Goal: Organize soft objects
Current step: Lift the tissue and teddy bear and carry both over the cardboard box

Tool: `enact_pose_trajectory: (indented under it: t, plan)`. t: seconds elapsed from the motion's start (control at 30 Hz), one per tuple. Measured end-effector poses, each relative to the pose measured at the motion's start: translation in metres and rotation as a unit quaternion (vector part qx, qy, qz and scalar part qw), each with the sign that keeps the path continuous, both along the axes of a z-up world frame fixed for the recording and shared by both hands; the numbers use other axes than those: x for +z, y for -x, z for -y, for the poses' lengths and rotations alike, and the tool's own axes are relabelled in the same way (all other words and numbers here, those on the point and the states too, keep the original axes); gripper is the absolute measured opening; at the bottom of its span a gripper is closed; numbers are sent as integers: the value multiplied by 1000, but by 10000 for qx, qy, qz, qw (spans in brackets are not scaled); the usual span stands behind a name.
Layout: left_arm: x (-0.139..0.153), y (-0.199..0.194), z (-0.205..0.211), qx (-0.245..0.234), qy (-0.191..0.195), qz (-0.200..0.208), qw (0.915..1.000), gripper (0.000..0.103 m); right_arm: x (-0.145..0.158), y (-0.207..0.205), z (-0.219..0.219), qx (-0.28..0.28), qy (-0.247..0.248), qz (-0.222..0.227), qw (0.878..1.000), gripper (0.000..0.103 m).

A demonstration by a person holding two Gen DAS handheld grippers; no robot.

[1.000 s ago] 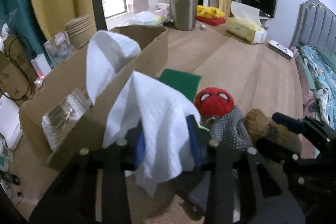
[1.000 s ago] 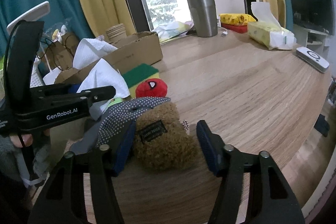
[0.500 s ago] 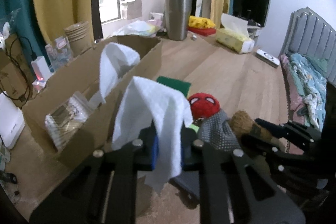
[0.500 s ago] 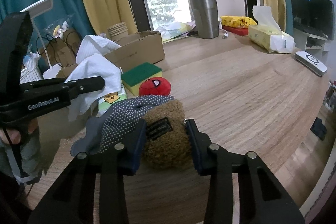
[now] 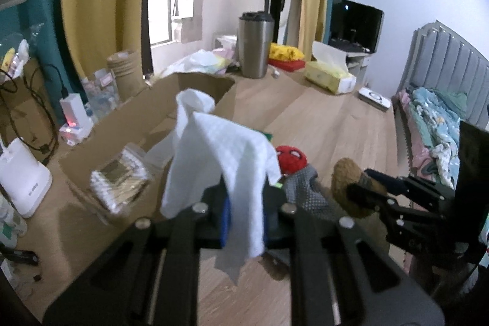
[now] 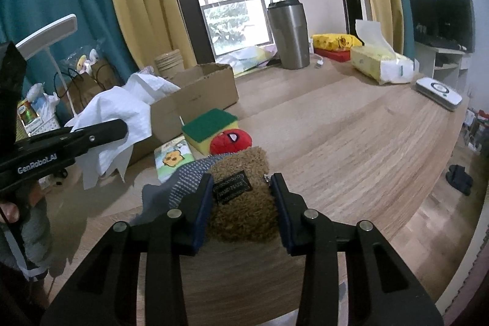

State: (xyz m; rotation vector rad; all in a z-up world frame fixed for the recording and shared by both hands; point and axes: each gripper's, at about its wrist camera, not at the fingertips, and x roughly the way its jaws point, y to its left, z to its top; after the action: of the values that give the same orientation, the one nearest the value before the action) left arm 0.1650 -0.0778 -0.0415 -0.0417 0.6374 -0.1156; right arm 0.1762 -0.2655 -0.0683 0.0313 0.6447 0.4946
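My left gripper is shut on a white cloth, held above the table beside an open cardboard box; another white cloth sticks out of that box. My right gripper is shut on a brown fuzzy pouch with a black "hand made" label, just off the wooden table. Next to it lie a grey dotted glove, a red spider-mask plush, a green-and-yellow sponge and a small printed packet. In the left wrist view the pouch shows at the right.
A steel tumbler, a tissue box, yellow and red packets and a white remote stand at the table's far side. A bed lies right of the table; chargers and cables sit left of the box.
My left gripper closed on the white cloth and lifted it. My right gripper closed on the brown pouch and raised it slightly.
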Motion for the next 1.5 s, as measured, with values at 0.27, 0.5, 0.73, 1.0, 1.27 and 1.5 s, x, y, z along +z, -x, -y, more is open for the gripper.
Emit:
enact_pose_trajectory:
  t: [0.27, 0.5, 0.73, 1.0, 1.27, 1.5]
  plan:
    - [17, 20, -17, 16, 35, 199, 9998, 15, 13, 2, -9, -22, -13, 91, 10000, 40]
    - [27, 26, -43, 204, 138, 319, 9992, 15, 27, 1, -23, 33, 12, 172, 9998, 40]
    - [34, 25, -70, 418, 187, 403, 9981, 15, 41, -5, -40, 128, -15, 298, 9995, 40]
    - [34, 20, -91, 651, 88, 430, 9969, 15, 48, -17, -59, 230, -135, 400, 9988, 40]
    - [39, -2, -101, 694, -67, 470, 9965, 15, 60, -30, -82, 413, -115, 557, 9975, 40]
    - [36, -18, -110, 737, 16, 457, 9962, 15, 73, -46, -103, 493, -143, 717, 9961, 40]
